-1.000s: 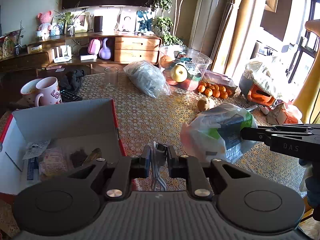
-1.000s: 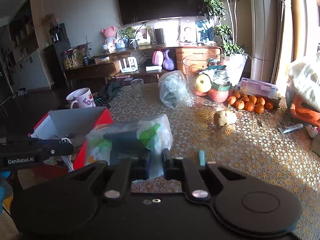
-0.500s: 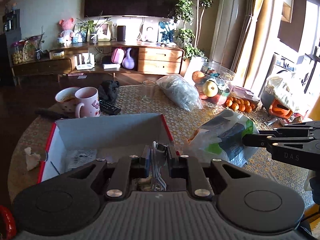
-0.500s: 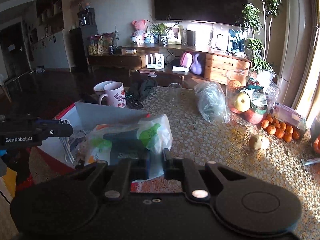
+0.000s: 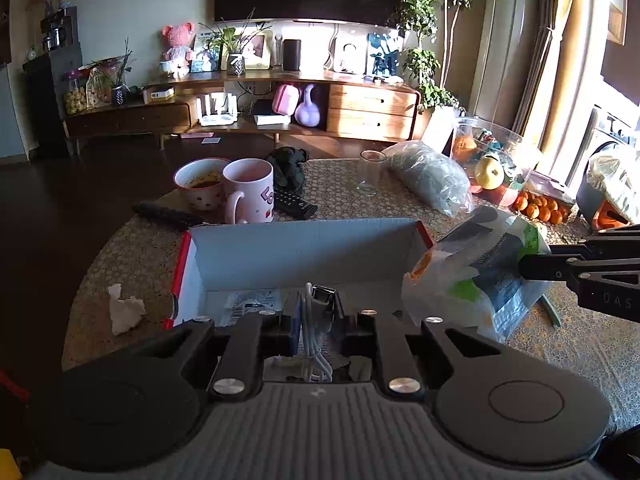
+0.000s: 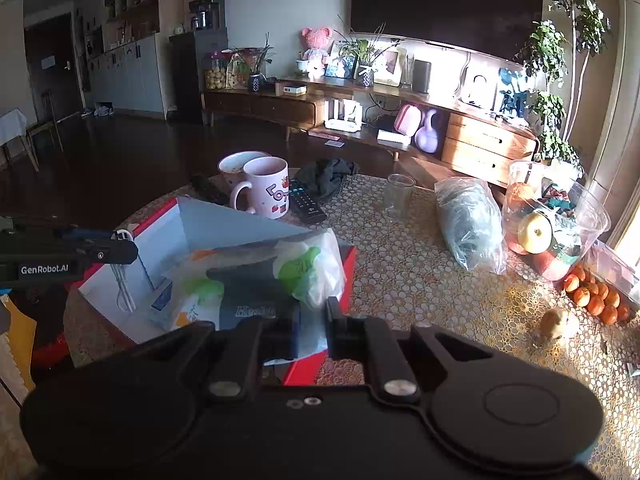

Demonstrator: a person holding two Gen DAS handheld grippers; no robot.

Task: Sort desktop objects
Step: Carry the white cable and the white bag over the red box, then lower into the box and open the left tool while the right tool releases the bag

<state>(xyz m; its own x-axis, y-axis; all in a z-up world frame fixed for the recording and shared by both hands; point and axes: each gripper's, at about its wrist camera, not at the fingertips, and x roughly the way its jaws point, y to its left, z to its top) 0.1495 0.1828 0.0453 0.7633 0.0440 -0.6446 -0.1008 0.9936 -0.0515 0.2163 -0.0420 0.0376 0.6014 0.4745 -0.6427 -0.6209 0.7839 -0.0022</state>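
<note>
Lace-patterned cloth covers the round worktop (image 5: pixel 352 196), sitting in a living room with a wooden TV console (image 5: pixel 372 110) and dark floor behind. On it: a red-and-white cardboard box (image 5: pixel 304 252), a pink mug (image 5: pixel 250 190), a drinking glass (image 6: pixel 396 196), a remote (image 6: pixel 306 200) and a clear tub of fruit (image 6: pixel 552 220). Only the left view shows a crumpled tissue (image 5: pixel 124 308) by the box; only the right one catches the lone fruit (image 6: pixel 558 322) near the oranges (image 6: pixel 596 300). Left tool (image 5: pixel 318 312) angles down over the box, pinched on a white cable (image 5: pixel 314 340). Right tool (image 6: pixel 310 320) is clamped tight on a plastic bag (image 6: pixel 260 280) holding a dark packet, hanging over the box's near edge.
</note>
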